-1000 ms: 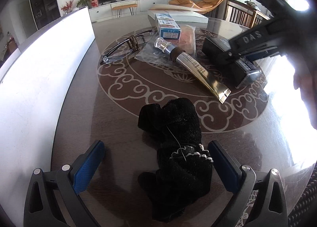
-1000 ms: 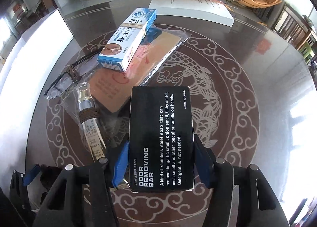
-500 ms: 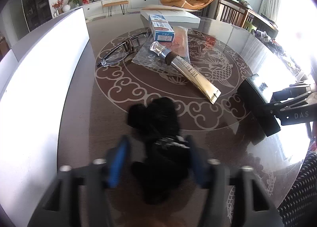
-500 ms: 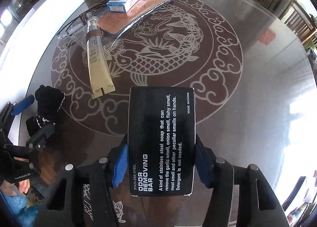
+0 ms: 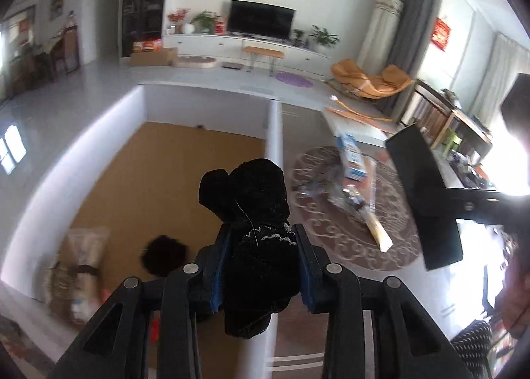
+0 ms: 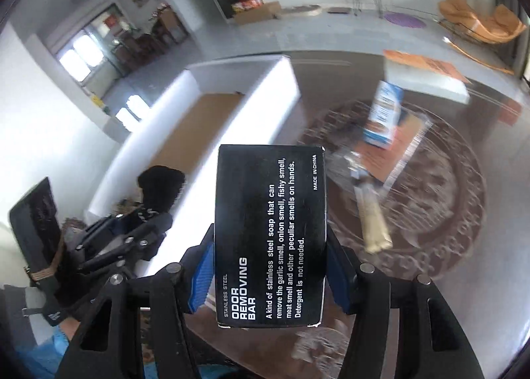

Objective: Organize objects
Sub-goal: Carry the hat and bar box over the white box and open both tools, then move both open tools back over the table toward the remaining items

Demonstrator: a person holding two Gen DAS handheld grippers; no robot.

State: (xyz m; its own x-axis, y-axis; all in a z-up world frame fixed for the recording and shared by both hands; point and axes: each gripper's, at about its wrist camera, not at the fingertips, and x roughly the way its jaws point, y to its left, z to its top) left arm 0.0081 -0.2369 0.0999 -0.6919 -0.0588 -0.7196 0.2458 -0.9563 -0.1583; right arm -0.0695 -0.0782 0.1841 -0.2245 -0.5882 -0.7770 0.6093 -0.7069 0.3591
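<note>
My left gripper point(image 5: 261, 260) is shut on a black knit glove point(image 5: 255, 210) and holds it in the air over the right wall of a white box point(image 5: 273, 134) with a brown cardboard floor. My right gripper point(image 6: 268, 266) is shut on a black "Odor Removing Bar" box point(image 6: 270, 230), lifted above the table near the white box point(image 6: 265, 87). That black box also shows in the left wrist view point(image 5: 420, 193). The left gripper with the glove point(image 6: 159, 187) shows at the left of the right wrist view.
On the patterned round table point(image 5: 334, 236) lie a blue and white carton point(image 5: 351, 157), a gold tube point(image 5: 374, 226), an orange packet in plastic point(image 6: 394, 150) and a white flat box point(image 6: 427, 77). Inside the white box sit a dark fuzzy item point(image 5: 164, 255) and a packet point(image 5: 79, 263).
My left gripper closed on the glove, lifted it off the table and swung left over the white box. My right gripper carried the black box up and leftward toward the white box.
</note>
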